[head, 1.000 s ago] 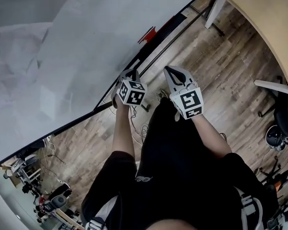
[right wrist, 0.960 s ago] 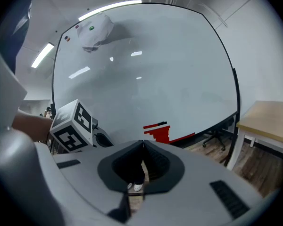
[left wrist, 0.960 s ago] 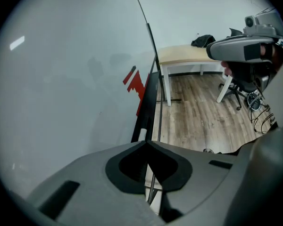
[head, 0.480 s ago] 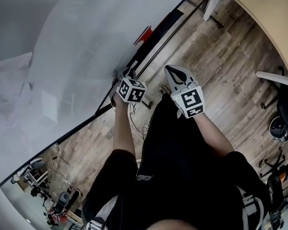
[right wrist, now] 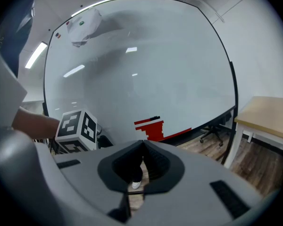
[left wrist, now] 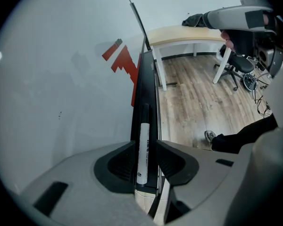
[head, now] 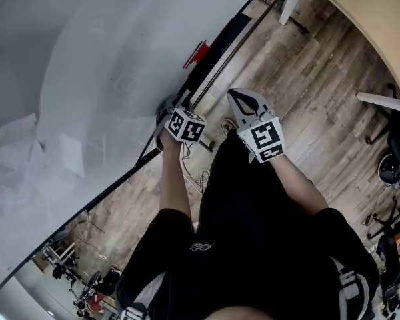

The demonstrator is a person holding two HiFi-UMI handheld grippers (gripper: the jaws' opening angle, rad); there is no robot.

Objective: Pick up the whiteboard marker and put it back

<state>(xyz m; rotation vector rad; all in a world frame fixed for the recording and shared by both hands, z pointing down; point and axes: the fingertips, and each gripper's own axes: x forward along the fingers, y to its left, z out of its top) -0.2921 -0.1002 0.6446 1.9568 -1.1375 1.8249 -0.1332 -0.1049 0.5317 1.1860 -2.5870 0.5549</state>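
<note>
Opening: left gripper (left wrist: 145,143) jaws just spread, whiteboard marker (left wrist: 142,155) loose between, on tray (left wrist: 146,88) | right gripper (right wrist: 143,143) jaws pressed together

A black tray (left wrist: 150,88) runs along the whiteboard's (left wrist: 61,79) foot. The marker (left wrist: 142,149) lies lengthwise on it, between the left gripper's (left wrist: 145,144) fingers (left wrist: 118,161), which have just been opening. Its dark end reaches beyond the fingertips.
</note>
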